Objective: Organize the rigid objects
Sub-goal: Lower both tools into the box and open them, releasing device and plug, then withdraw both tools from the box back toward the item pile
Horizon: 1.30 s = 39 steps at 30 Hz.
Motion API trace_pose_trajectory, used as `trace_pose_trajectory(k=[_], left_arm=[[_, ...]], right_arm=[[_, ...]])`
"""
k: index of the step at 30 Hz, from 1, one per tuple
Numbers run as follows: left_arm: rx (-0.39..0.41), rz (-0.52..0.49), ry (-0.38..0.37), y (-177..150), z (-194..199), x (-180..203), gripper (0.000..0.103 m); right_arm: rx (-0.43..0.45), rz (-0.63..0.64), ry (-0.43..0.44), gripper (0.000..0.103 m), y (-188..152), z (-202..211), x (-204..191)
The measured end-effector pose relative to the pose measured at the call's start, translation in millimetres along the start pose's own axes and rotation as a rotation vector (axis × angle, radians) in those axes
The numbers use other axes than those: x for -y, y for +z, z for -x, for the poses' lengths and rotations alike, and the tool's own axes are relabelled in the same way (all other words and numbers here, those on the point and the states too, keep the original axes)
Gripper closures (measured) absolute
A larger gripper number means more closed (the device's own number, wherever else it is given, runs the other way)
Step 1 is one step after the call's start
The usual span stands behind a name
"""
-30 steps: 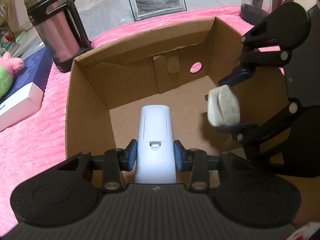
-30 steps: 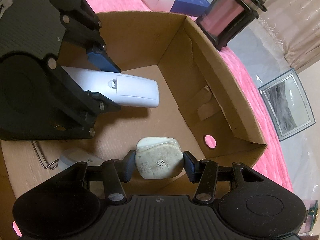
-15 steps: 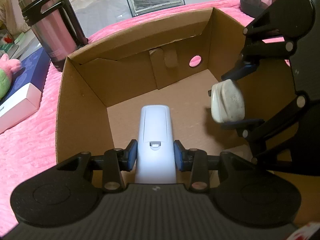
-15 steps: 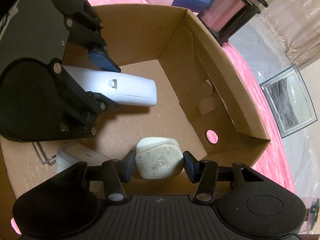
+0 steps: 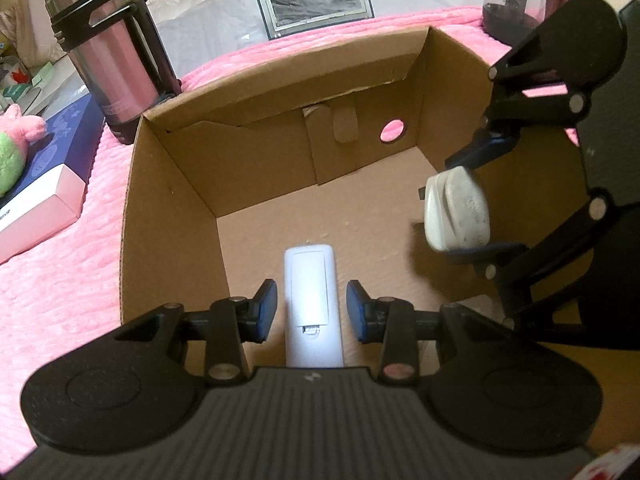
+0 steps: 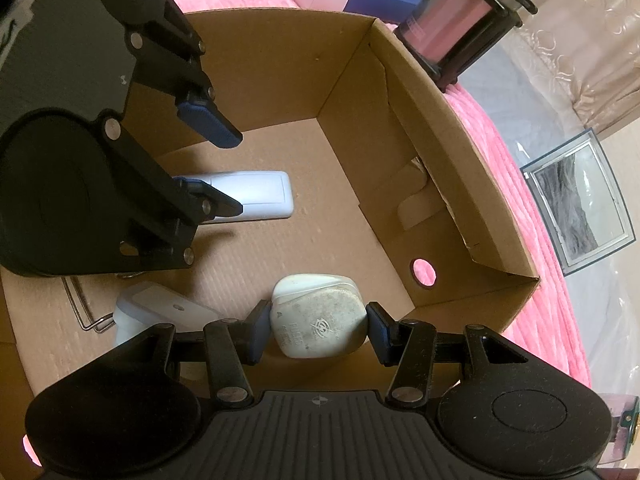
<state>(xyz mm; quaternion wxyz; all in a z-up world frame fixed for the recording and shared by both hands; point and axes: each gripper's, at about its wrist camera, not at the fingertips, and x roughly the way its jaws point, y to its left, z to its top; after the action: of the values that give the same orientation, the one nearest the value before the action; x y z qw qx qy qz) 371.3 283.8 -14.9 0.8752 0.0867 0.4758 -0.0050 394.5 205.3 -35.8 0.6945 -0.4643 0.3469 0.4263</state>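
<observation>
My left gripper (image 5: 311, 306) stands parted, touching nothing; the white remote (image 5: 313, 304) lies on the cardboard box (image 5: 172, 208) floor between its pads. My right gripper (image 6: 316, 330), at two o'clock, clamps the plug adapter (image 6: 318, 320).

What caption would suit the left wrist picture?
Open left gripper above a white remote in the cardboard box; right gripper holds a plug.

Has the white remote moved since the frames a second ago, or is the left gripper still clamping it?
Yes. The white remote has dropped from the left gripper, whose pads now stand clear, onto the cardboard box floor.
</observation>
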Motion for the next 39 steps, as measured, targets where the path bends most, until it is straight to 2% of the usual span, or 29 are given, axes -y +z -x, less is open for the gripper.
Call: trace_pose_trajectory(k=[10, 20, 29, 39], left_arm=[[0.015, -0.001, -0.006, 1.0, 4.6, 1.2, 0.069], [0.029, 0.021, -0.013, -1.5, 5.4, -0.8, 0.069], [0.116, 0.038, -0.015, -3.7, 35.8, 1.7, 0.069], [0.236, 0.083, 0.004, -18.5, 99.3, 13.3, 0.068]], right_arm=[[-0.027, 0.023, -0.004, 0.056, 1.3, -3.5, -1.4], [0.011, 0.000, -0.028, 0.056, -1.5, 3.3, 3.6], [0.110, -0.039, -0.037, 0.056, -10.0, 41.7, 5.3], [0.276, -0.121, -0.055, 0.056, -38.5, 123.3, -12.4]])
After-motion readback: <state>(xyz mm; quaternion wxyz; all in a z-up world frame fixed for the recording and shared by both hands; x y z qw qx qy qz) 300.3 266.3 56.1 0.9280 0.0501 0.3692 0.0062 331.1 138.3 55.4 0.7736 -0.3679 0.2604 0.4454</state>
